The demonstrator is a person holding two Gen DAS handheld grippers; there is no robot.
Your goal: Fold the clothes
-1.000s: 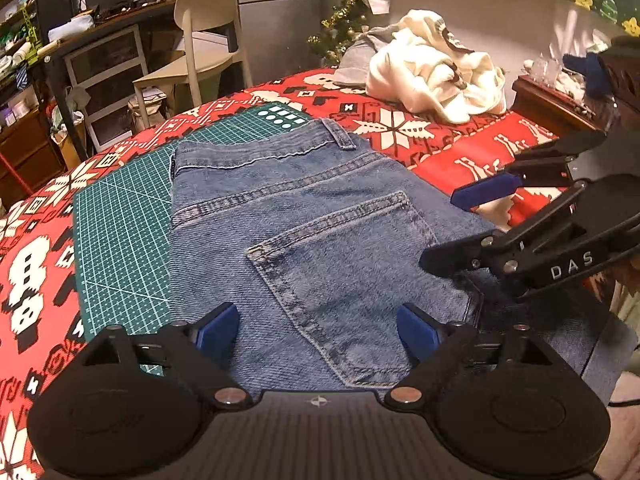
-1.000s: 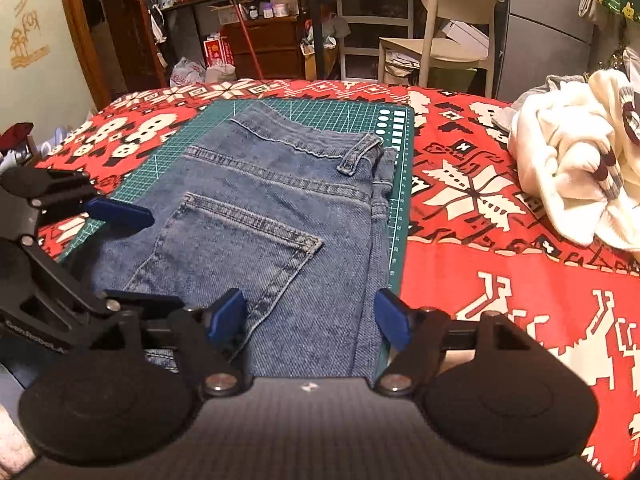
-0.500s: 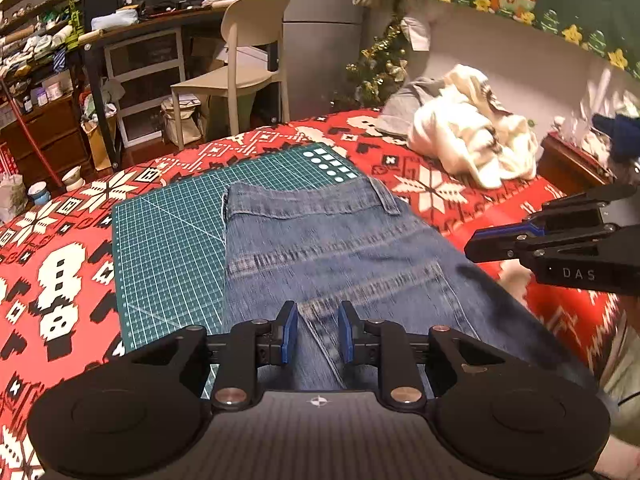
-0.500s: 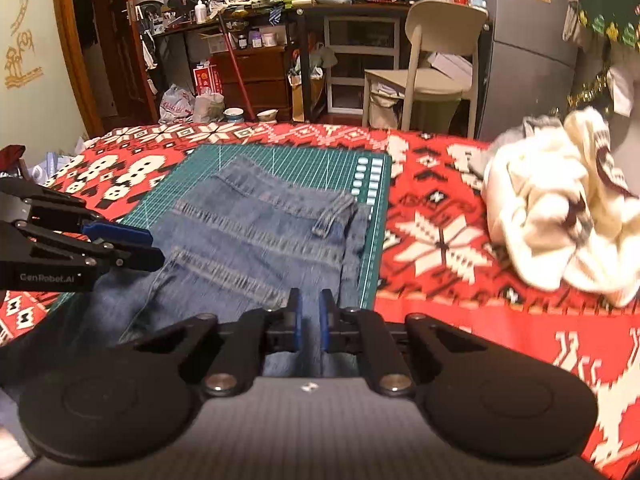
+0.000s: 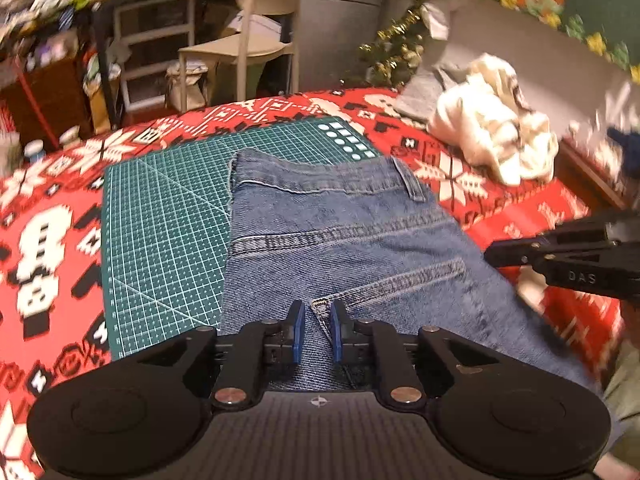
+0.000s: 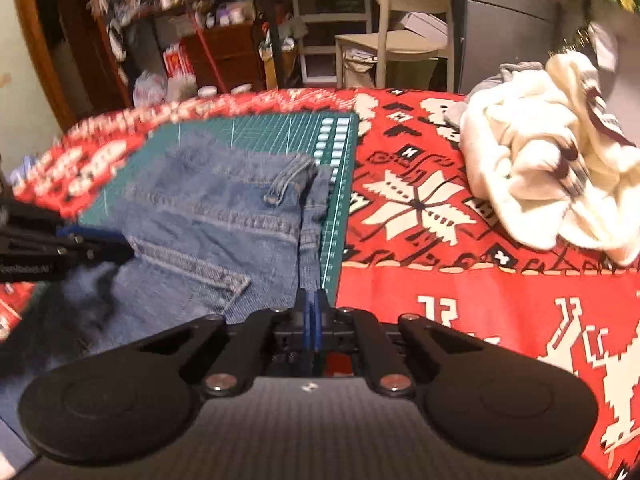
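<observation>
Left wrist view: stitched blue denim jeans (image 5: 340, 240) flat over gridded green cutting mat (image 5: 164, 232), left claw (image 5: 317, 330) pinching denim near pocket corner; right wrist view: right claw (image 6: 311, 322) pinching jeans' side seam edge, patterned red blanket (image 6: 460, 288) bare alongside, rumpled cream garment (image 6: 552, 176) beyond.

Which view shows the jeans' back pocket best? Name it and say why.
The left wrist view: the back pocket lies sharp just beyond the left gripper, its top stitching clear. The right wrist view shows only its corner, blurred, partly hidden by the left gripper's arm.
</observation>
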